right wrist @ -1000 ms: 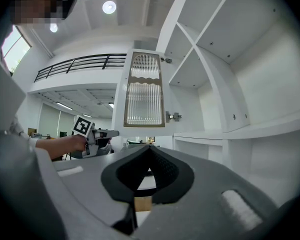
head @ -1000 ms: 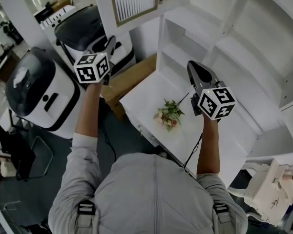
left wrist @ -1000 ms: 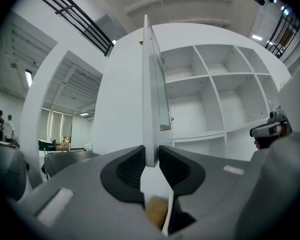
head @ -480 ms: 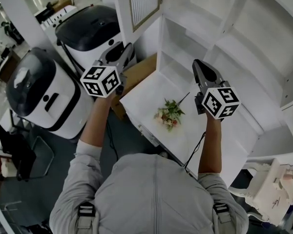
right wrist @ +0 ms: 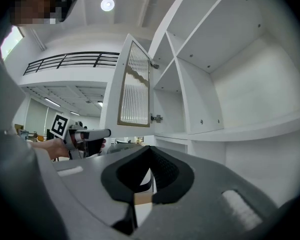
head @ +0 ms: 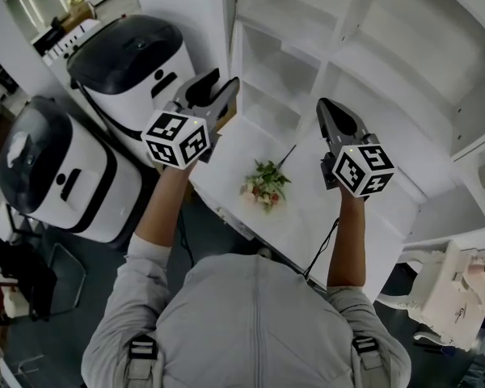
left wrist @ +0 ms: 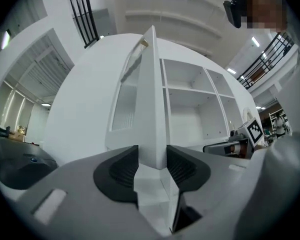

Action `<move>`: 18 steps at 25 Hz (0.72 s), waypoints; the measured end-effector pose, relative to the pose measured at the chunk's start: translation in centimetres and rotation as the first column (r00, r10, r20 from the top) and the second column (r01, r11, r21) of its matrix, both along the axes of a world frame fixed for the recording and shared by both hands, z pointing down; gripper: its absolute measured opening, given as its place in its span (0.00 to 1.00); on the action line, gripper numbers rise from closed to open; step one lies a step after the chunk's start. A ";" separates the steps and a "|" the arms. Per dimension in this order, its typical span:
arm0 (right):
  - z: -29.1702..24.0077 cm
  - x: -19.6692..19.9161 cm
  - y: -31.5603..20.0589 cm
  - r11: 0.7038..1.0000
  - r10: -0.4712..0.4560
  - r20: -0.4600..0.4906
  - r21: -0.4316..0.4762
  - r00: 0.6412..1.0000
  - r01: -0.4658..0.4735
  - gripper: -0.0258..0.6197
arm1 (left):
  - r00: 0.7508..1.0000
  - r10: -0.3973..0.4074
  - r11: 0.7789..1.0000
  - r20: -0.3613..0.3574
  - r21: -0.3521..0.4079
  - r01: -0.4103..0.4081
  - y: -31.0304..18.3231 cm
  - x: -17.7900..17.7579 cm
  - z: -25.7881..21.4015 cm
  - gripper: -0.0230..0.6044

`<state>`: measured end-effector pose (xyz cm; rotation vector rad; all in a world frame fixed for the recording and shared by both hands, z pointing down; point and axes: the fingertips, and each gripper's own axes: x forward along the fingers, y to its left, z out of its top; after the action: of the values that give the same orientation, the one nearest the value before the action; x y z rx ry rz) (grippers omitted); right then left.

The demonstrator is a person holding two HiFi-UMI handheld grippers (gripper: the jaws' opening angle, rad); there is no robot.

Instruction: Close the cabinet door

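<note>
The white cabinet door [head: 228,31], with a ribbed glass panel [right wrist: 135,84], stands partly open and shows edge-on in the head view. My left gripper [head: 218,87] is at the door's lower edge. In the left gripper view the door's edge [left wrist: 152,84] runs up between the two pads [left wrist: 121,170]. The left gripper's [left wrist: 152,149] jaws are opening, with the door edge between them and no clear press on it. My right gripper [head: 330,107] hangs over the counter in front of the open shelves. Its [right wrist: 149,151] pads meet on nothing.
A small bunch of flowers [head: 264,186] lies on the white counter [head: 307,225]. Open white shelves [head: 372,47] fill the cabinet behind it. Two black-and-white machines [head: 129,51] [head: 52,176] stand left of the door. A pale bulky object [head: 461,289] sits at the lower right.
The door has swung from wide open toward the cabinet and now shows edge-on. My left gripper moved right with it, and its jaws have spread. The right gripper shifted slightly.
</note>
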<state>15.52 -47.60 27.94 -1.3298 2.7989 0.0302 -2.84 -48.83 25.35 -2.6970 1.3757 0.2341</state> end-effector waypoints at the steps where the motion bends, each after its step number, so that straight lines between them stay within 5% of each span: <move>1: 0.0 0.5 0.1 1.000 0.009 0.000 0.000 1.000 -0.009 0.04 | 1.000 0.014 1.000 0.009 -0.004 -0.014 -0.3 1.1 0.0 0.35; 6: 0.3 3.0 0.5 0.999 0.048 -0.013 0.000 0.999 -0.048 0.04 | 0.999 0.040 0.999 0.037 -0.028 -0.039 -2.3 6.3 -0.1 0.46; 18: 0.8 10.4 0.5 0.989 0.150 -0.035 -0.011 0.988 -0.151 0.04 | 0.999 0.049 0.998 0.014 -0.047 -0.048 -6.2 13.0 -0.3 0.44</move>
<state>25.95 -47.11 28.71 -1.5558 2.7245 0.0390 10.14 -55.07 25.01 -2.7670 1.3289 0.1872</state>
